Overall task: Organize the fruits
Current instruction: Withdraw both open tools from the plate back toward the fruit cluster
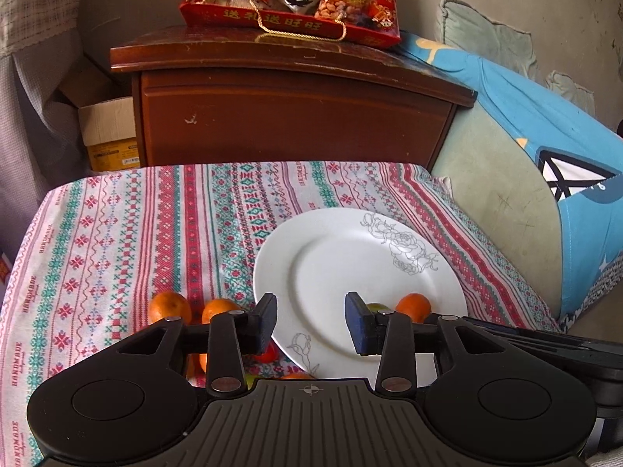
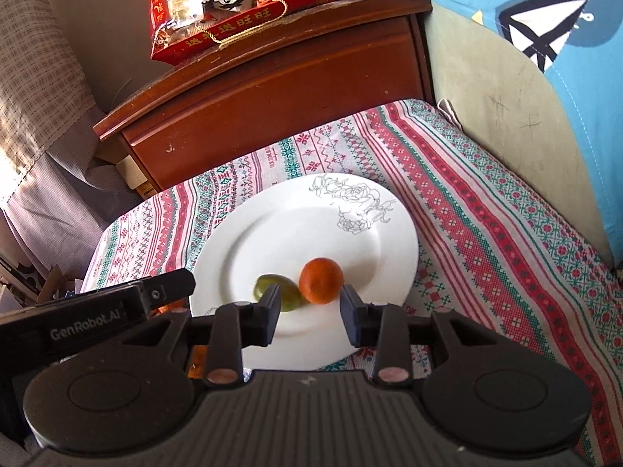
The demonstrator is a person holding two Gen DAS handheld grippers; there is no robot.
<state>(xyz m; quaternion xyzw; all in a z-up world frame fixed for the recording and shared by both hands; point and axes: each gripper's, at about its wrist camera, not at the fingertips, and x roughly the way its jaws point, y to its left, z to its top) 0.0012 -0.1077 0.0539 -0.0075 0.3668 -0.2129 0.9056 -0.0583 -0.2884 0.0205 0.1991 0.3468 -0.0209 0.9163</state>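
A white plate [image 1: 331, 241] with rose drawings lies on the patterned cloth; it also shows in the right wrist view [image 2: 272, 233]. On it lie an orange mandarin [image 2: 321, 280] and a green fruit [image 2: 277, 292]; the mandarin [image 1: 413, 306] shows in the left view too. Several mandarins [image 1: 170, 306] lie on the cloth left of the plate, partly hidden by my left gripper [image 1: 311, 321], which is open and empty over the plate's near rim. My right gripper [image 2: 309, 309] is open and empty just in front of the two fruits.
A brown wooden cabinet [image 1: 292, 116] stands behind the table with a red snack bag [image 1: 292, 0] on top. A green chair with a blue cushion [image 1: 564, 179] is on the right. A cardboard box [image 1: 109, 136] sits at the left.
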